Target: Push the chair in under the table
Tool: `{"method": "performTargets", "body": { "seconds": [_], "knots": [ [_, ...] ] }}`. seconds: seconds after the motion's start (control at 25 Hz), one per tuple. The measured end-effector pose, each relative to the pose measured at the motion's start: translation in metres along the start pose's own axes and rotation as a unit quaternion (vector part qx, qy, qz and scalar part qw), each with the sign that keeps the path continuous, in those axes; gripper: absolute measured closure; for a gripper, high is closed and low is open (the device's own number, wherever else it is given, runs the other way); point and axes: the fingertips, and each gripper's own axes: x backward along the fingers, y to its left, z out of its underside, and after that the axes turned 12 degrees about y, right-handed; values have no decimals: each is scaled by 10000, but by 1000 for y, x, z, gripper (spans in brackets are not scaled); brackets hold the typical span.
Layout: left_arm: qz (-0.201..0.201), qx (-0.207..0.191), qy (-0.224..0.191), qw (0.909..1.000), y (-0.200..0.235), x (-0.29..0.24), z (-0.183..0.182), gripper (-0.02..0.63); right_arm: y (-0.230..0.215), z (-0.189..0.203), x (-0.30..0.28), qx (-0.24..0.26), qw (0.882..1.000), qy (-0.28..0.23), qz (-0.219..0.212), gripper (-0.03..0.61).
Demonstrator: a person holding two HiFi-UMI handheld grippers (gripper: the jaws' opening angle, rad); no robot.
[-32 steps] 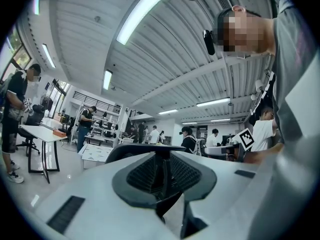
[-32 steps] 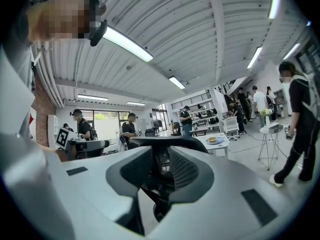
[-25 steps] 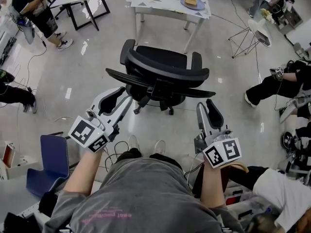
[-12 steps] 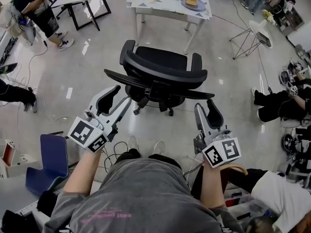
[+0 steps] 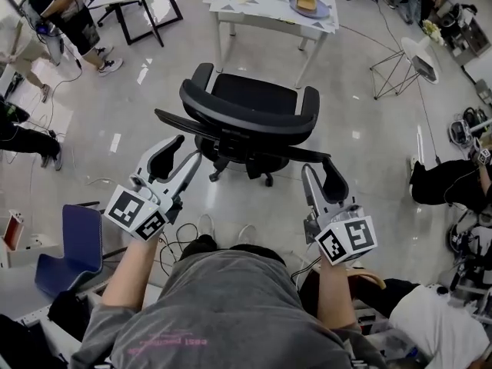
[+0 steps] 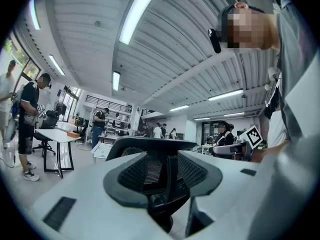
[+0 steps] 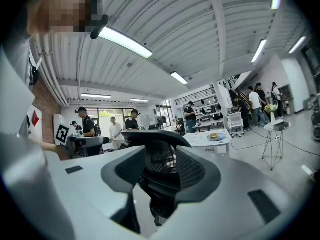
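Left gripper point(image 6: 162, 160): white jaws with dark ribbed pads, spread apart and just been opening; nothing pinched between them.
Office chair point(image 6: 152, 166): straight ahead of the jaws, its black mesh back filling the gap between the pads.
Right gripper point(image 6: 227, 150): off to the right of the jaws, about level with them, marker cube point(image 6: 253, 136) at its rear.
White table point(image 6: 52, 134): far ahead to the left, on black legs.
Person in black point(image 6: 27, 119): standing beside that table.
Light strips point(image 6: 137, 16): on the ribbed ceiling above.
Grey sleeve point(image 6: 300, 99): close on the right.
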Motion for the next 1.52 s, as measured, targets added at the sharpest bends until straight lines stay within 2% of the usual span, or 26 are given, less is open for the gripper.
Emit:
{"method": "performTargets", "body": {
  "seconds": [0.32, 0.6, 0.8, 1.12, 1.24, 1.52],
  "knots": [
    [-328, 77, 79, 9994, -4, -15, 6, 423, -27, 5, -9, 47, 9996, 108, -242, 407],
    [-404, 121, 132, 9990, 12, -28, 6, 423, -40, 6, -28, 54, 9994, 243, -252, 407],
    [-344, 150, 184, 9991, 33, -34, 11, 423, -41, 9, -43, 96, 9993, 348, -121, 406],
    [-57, 54, 410, 9991, 76, -41, 21, 423, -43, 19, -64, 62, 9975, 579, 409, 405],
    [20, -90, 516, 9986, 93, -46, 24, 423, -40, 22, -74, 154, 9960, 687, 549, 388],
    [183, -973, 937, 9907, 107, -71, 28, 396, -44, 27, -96, 545, 9900, 1009, 825, 360]
  ]
}}
